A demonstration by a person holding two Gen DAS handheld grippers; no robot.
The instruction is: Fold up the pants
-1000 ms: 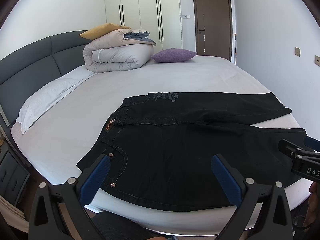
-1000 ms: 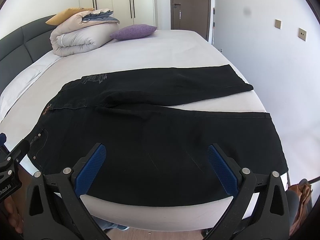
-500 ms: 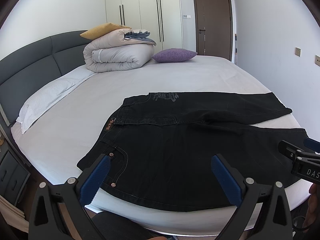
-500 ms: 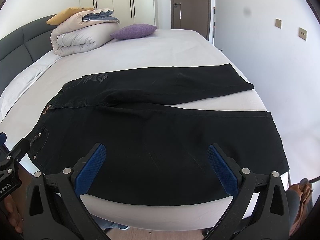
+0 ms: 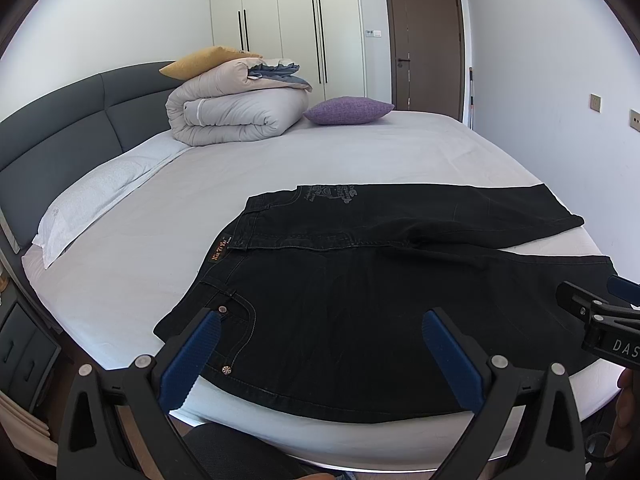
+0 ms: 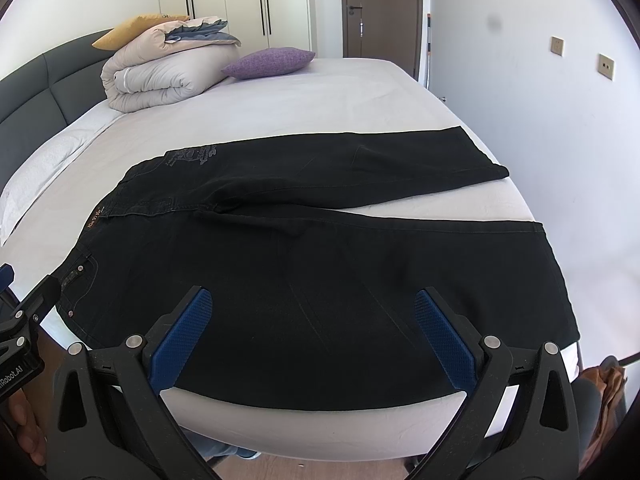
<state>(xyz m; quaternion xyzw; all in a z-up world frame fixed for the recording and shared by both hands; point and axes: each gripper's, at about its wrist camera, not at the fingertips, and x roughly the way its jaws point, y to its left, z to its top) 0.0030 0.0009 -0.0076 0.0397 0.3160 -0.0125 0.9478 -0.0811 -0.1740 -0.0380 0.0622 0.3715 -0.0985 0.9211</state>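
Black denim pants point(image 5: 360, 280) point(image 6: 304, 248) lie flat on the near end of the bed, waistband to the left, both legs spread out to the right with a wedge of sheet between them. My left gripper point(image 5: 320, 336) hovers open above the near edge, by the front pocket. My right gripper point(image 6: 312, 312) stands open over the near leg, holding nothing. Each gripper shows at the edge of the other's view: the right one point(image 5: 600, 320) at the right margin, the left one point(image 6: 24, 328) at the left margin.
The bed point(image 5: 320, 160) has a white sheet and a grey headboard point(image 5: 72, 148) on the left. A rolled duvet point(image 5: 236, 116), a yellow pillow and a purple cushion point(image 5: 348, 110) sit at the far end. A white pillow point(image 5: 100, 196) lies left. A wall runs along the right.
Both grippers have crept very slightly closer to the pants; nothing else has moved and the pants lie as before.
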